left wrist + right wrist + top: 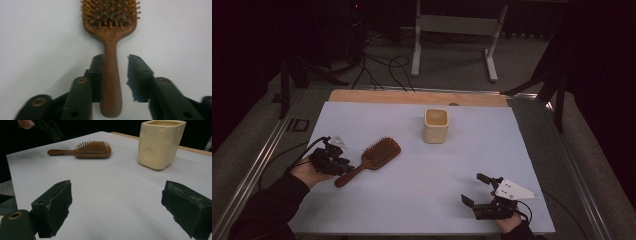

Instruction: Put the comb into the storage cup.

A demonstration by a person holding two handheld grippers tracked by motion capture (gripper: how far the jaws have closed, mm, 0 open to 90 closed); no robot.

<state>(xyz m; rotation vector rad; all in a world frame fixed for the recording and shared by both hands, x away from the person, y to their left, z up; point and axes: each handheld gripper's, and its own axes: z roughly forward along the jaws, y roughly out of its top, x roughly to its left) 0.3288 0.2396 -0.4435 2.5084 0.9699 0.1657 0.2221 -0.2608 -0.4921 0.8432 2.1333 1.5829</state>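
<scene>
Straddling the hairbrush [110,62] handle, my left gripper [115,72] has its jaws parted, one pad beside the wood, the other clear; my right gripper [117,207] gapes wide near the cream cup [160,143].

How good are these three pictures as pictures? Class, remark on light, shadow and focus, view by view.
High view: dim, with the room behind nearly black; the white table sheet is the brightest area. Left gripper view: evenly lit, but soft; the hairbrush bristles and the left gripper are slightly blurred. Right gripper view: the cream cup is fairly sharp and casts a soft shadow, while the near right gripper is blurred.
</scene>
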